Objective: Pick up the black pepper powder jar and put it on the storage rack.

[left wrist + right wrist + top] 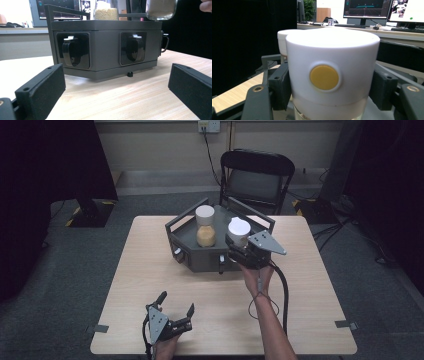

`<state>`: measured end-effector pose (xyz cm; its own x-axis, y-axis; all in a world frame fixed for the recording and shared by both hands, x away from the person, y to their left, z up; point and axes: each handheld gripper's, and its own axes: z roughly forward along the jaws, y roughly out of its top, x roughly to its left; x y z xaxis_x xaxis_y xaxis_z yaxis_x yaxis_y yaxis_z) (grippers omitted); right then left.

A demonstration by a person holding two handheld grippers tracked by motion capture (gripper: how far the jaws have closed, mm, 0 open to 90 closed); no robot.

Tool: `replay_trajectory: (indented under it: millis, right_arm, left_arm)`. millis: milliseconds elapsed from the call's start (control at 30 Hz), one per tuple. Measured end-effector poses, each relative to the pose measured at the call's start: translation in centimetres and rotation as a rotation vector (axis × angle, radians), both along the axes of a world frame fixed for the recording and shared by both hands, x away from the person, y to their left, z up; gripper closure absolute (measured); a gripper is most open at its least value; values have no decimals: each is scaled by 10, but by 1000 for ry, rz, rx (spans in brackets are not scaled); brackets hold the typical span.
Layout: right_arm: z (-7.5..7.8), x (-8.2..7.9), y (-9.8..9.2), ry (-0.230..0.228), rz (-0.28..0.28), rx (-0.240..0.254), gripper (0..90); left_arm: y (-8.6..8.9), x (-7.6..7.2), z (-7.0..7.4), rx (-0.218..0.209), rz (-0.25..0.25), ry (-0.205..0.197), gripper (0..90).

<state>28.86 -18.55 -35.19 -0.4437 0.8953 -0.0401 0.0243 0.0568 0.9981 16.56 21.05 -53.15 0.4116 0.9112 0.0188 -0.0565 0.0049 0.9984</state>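
White-capped jar (239,233) clamped in right hand-held gripper (234,246), second jar (205,226) beside, grey tray (186,246), left hand-held gripper (176,304) open.

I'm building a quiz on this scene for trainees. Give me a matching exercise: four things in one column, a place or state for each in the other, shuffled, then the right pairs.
Things:
1. left tongs
2. right tongs
3. jar of grains
4. folding chair

Places or states:
A. stands in the grey tray, white cap on top
B. shut on the white-capped jar
C. behind the table's far edge
D. open, low over the table's near edge, holding nothing

Pairs: 1-D, 2-B, 3-A, 4-C
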Motion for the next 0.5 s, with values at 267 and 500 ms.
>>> replay_trajectory:
  millis: [267, 500]
  right_arm:
    - [8, 19, 6, 0, -12, 2, 302]
    - [13, 34, 12, 11, -38, 0, 302]
  left_arm:
    - [0, 0, 0, 0, 0, 0, 7]
    - [0, 0, 0, 0, 0, 0, 10]
